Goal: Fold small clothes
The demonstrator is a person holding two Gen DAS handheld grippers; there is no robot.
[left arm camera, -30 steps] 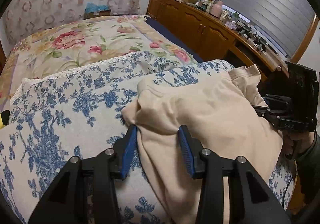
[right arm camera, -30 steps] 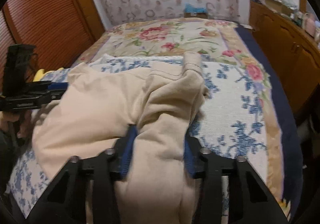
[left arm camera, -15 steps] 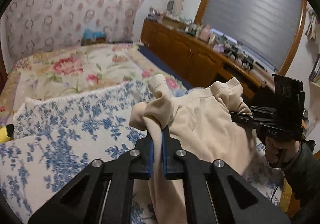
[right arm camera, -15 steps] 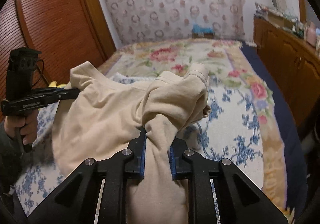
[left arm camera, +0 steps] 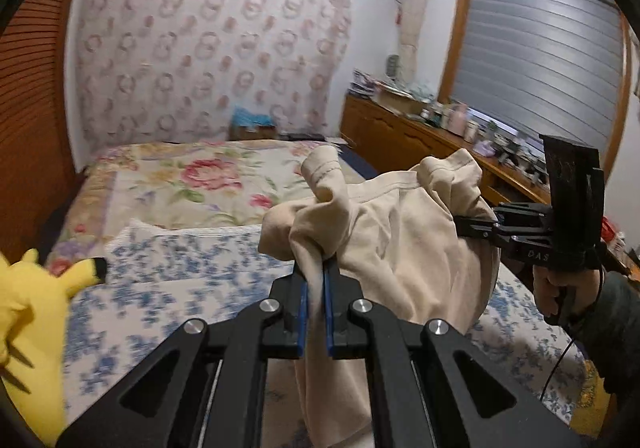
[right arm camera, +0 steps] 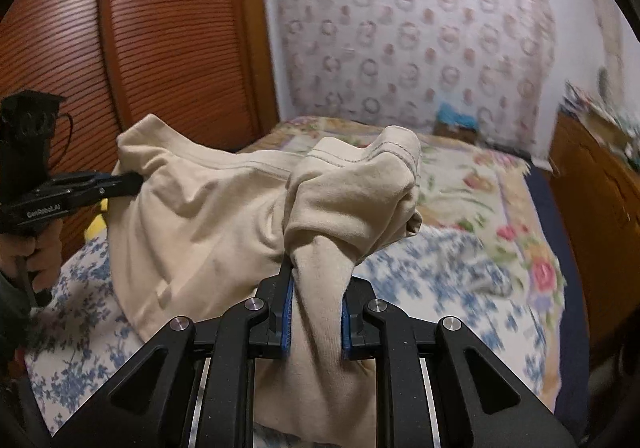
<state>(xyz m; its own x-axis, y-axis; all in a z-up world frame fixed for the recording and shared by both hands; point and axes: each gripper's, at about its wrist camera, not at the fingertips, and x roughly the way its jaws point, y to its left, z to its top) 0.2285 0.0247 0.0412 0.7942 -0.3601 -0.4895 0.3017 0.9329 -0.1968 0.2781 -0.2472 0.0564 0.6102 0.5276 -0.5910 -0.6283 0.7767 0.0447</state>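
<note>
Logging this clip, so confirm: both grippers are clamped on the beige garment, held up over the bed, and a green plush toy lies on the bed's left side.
One detail is wrong: the plush toy is yellow, not green, as the left wrist view shows. The rest stands: the left gripper and right gripper are both clamped on the beige garment, held up over the bed.

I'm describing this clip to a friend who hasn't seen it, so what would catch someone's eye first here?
First, the cream garment held up over the bed, pinched at one bunched edge by the left claw and at another by the right claw. Below it lies the blue floral cloth spread on the bed. A bright yellow plush toy sits at the left edge of the left wrist view.
</note>
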